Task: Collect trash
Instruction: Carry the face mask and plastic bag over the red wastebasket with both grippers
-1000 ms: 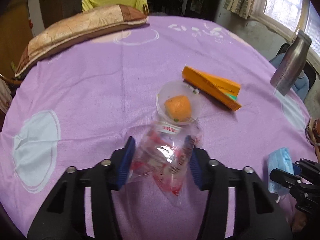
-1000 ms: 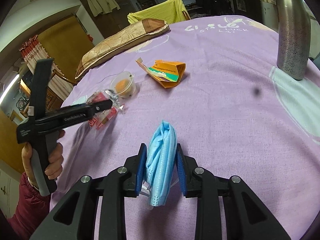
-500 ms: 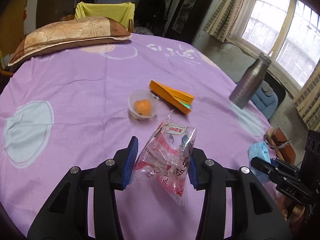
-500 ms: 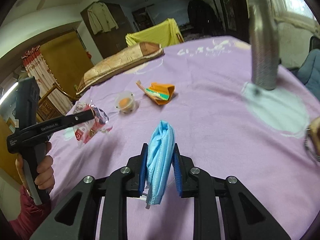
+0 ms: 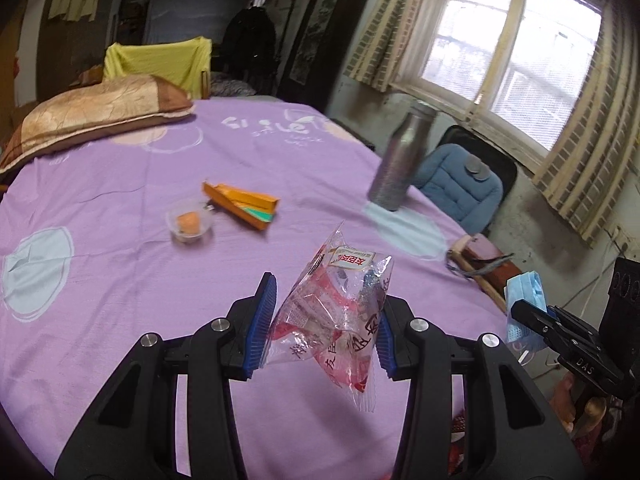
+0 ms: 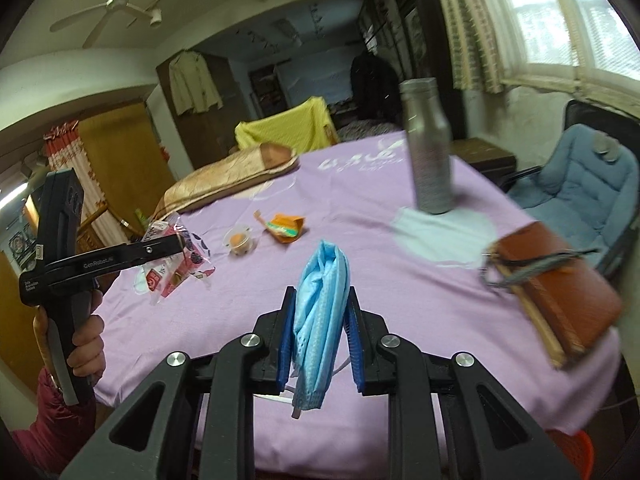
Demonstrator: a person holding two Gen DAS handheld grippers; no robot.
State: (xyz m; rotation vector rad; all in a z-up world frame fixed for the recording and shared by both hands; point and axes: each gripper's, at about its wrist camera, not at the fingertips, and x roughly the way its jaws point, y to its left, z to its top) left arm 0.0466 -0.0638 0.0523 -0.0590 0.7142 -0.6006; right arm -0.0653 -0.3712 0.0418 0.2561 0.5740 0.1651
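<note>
My left gripper [image 5: 325, 322] is shut on a crinkled clear wrapper with red print [image 5: 340, 312], lifted above the purple tablecloth [image 5: 120, 264]. In the right wrist view the same wrapper [image 6: 176, 260] hangs from the left gripper [image 6: 176, 242] at the left, held by a hand [image 6: 86, 344]. A folded blue face mask [image 6: 322, 308] is pinched upright in my right gripper [image 6: 320, 320], which is shut on it; from the left wrist view the mask [image 5: 524, 304] shows at the right edge. On the cloth lie a small clear cup with an orange lump [image 5: 188, 224] and a torn orange carton [image 5: 240, 204].
A steel bottle [image 6: 428, 152] stands at the table's far right. A brown wallet with a strap [image 6: 556, 284] lies at the near right edge. A pillow [image 5: 96, 116] rests at the far left. A blue padded chair [image 6: 580, 184] stands beyond the table.
Both grippers have risen and pulled back from the table with their loads, the wrapper and the mask. The cup, carton and bottle now look farther away.
</note>
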